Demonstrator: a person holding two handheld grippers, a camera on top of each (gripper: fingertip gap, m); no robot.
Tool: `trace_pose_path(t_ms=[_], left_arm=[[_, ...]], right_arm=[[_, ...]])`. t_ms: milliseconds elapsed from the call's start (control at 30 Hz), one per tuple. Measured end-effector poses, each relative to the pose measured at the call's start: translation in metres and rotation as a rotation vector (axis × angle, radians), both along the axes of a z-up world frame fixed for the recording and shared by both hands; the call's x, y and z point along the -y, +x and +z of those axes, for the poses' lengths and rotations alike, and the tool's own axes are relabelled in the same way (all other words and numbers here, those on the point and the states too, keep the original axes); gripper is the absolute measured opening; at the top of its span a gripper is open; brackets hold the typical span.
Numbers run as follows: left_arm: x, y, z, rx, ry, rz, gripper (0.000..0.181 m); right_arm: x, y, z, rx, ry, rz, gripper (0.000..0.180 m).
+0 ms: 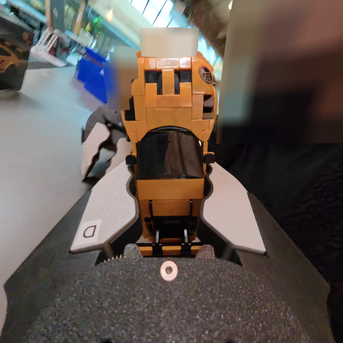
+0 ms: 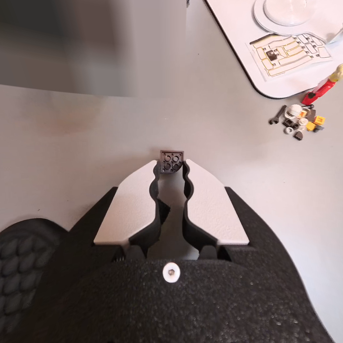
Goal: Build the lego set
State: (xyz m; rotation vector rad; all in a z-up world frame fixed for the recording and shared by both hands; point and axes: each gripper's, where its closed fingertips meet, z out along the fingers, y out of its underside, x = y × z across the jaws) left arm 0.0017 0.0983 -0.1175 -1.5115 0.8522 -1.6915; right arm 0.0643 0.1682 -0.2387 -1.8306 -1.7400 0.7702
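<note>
An orange lego car [image 1: 168, 115] with a dark windscreen stands nose-up between the fingers of my left gripper [image 1: 170, 165], which is shut on its sides and holds it off the table. My right gripper [image 2: 170, 164] is shut at its tips on a small dark square plate [image 2: 171, 161], underside with round holes facing the camera, just above the grey table [image 2: 92, 157]. In the left wrist view the right gripper [image 1: 104, 148] shows behind and left of the car; the plate is not visible there.
A pile of small loose lego parts [image 2: 300, 120] lies at the right beside a red piece [image 2: 319, 91]. A white mat [image 2: 241, 46] at top right bears a sticker sheet [image 2: 289, 55] and a clear dish [image 2: 289, 13]. A person's dark clothing [image 1: 278, 185] fills the right.
</note>
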Motion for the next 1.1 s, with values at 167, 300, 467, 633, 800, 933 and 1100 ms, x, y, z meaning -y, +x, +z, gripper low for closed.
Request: trace_pose_path(t_ms=[167,300,467,633,800,933,1100], left_arm=[[-0.010,-0.002,-0.045,-0.444,0.137,0.070,0.072],[-0.020,-0.005,-0.072,-0.678,0.189,0.062,0.072],[-0.037,-0.013,-0.103,-0.994,0.286,0.019,0.072],[-0.047,-0.024,-0.127,-1.229,0.354,-0.049,0.071],[-0.048,-0.024,-0.136,-1.339,0.399,-0.104,0.071],[-0.047,-0.024,-0.141,-1.395,0.395,-0.137,0.071],[-0.048,-0.021,-0.139,-1.352,0.412,-0.111,0.073]], right_arm=[[-0.026,0.009,-0.013,0.064,0.090,-0.036,0.023],[-0.037,0.014,-0.016,0.079,0.106,-0.072,0.028],[-0.037,0.022,0.004,0.008,0.114,-0.079,0.037],[-0.030,0.026,0.024,-0.045,0.155,-0.065,0.037],[-0.012,0.020,0.030,-0.049,0.167,-0.013,0.037],[0.013,0.007,0.042,-0.077,0.170,0.039,0.037],[0.070,-0.022,0.052,-0.123,0.134,0.124,0.037]])
